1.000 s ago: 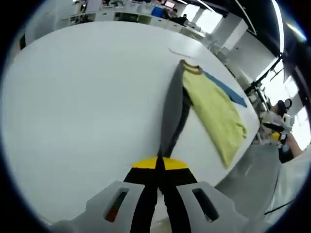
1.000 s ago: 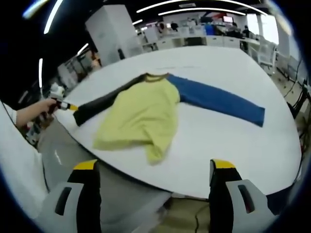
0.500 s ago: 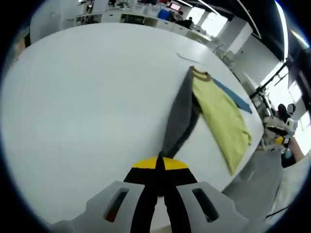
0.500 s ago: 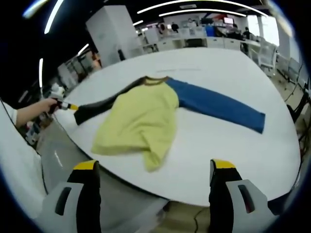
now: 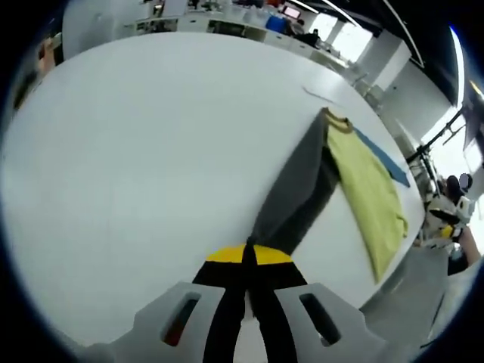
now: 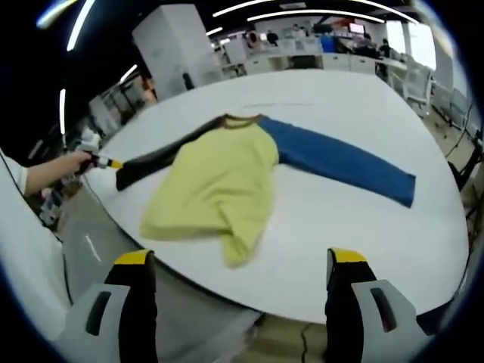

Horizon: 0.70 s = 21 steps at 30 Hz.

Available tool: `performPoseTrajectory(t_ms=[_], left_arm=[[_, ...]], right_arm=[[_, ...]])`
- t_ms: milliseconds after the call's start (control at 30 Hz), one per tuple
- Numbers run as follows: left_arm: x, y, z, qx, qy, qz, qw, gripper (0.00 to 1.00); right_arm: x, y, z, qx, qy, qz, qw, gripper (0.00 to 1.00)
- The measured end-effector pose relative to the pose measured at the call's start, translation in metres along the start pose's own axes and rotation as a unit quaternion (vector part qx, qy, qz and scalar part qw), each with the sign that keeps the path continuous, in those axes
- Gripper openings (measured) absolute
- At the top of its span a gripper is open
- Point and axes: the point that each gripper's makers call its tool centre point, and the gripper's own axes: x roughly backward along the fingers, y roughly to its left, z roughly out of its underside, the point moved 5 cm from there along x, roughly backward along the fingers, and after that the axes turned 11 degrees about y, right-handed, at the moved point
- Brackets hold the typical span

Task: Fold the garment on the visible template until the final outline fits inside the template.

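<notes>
Two sleeves spread from the yellow garment (image 6: 219,185) lying on the white table (image 6: 340,219): a blue sleeve (image 6: 344,162) flat, a dark grey sleeve (image 5: 299,197) whose cuff the left gripper (image 5: 248,261) has its fingers clenched on. Right gripper (image 6: 238,280) hangs off the table edge, fingers spread wide, grasping nothing

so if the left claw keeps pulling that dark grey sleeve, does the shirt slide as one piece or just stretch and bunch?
Probably bunches: the yellow-bodied fabric shirt already lies rumpled, so it is floppy. The dark grey sleeve looks taut from the left claw, so the body may drag over the smooth white table.
</notes>
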Motion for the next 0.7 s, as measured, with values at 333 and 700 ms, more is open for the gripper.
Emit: performPoseTrajectory(t_ms=[333,700], left_arm=[[-0.006,0.013,-0.006,0.015,-0.009,-0.02,0.9996,0.0],[-0.011,0.029,-0.015,0.036,-0.019,-0.033,0.9986,0.0]], right_arm=[[-0.004,0.0,0.0,-0.003,0.007,0.0,1.0,0.93],[-0.011,0.001,-0.005,-0.003,0.014,-0.002,0.9999,0.93]])
